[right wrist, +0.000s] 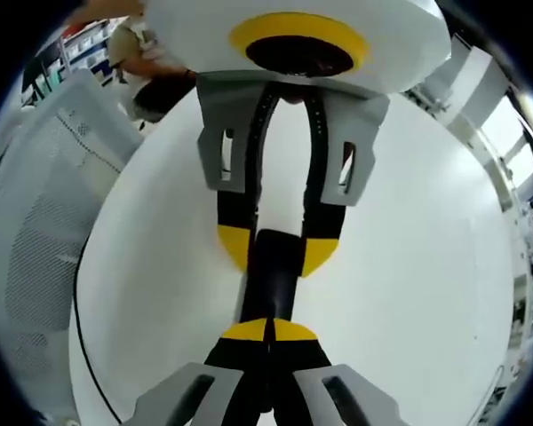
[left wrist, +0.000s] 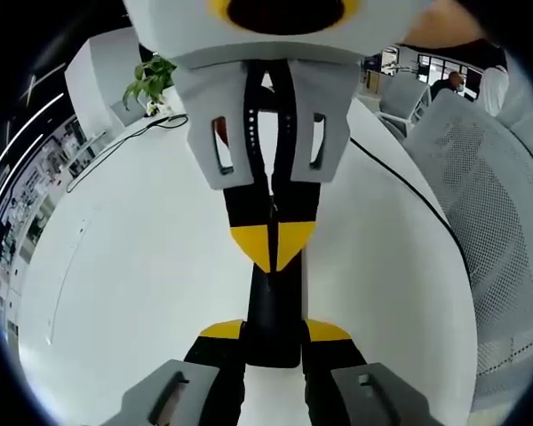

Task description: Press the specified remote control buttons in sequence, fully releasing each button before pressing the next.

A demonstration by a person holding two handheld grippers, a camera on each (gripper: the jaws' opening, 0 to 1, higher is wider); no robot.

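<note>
A slim black remote control [left wrist: 274, 311] lies lengthwise over the white table [left wrist: 133, 248]. My left gripper [left wrist: 274, 333] rises from the bottom of the left gripper view, its yellow-tipped jaws shut on the remote's sides. My right gripper [left wrist: 273, 248] comes from the opposite side, jaws shut together, with its joined yellow tips resting on the far part of the remote's top. In the right gripper view the right gripper [right wrist: 269, 330] points its closed tips onto the remote [right wrist: 274, 275], which the left gripper [right wrist: 275, 248] clamps from across. The buttons are hidden.
A potted plant [left wrist: 151, 84] stands at the table's far edge, with a black cable [left wrist: 409, 191] running along the rim. A white mesh chair [left wrist: 497, 222] [right wrist: 35, 240] sits beside the table. A person [left wrist: 453, 84] sits in the background.
</note>
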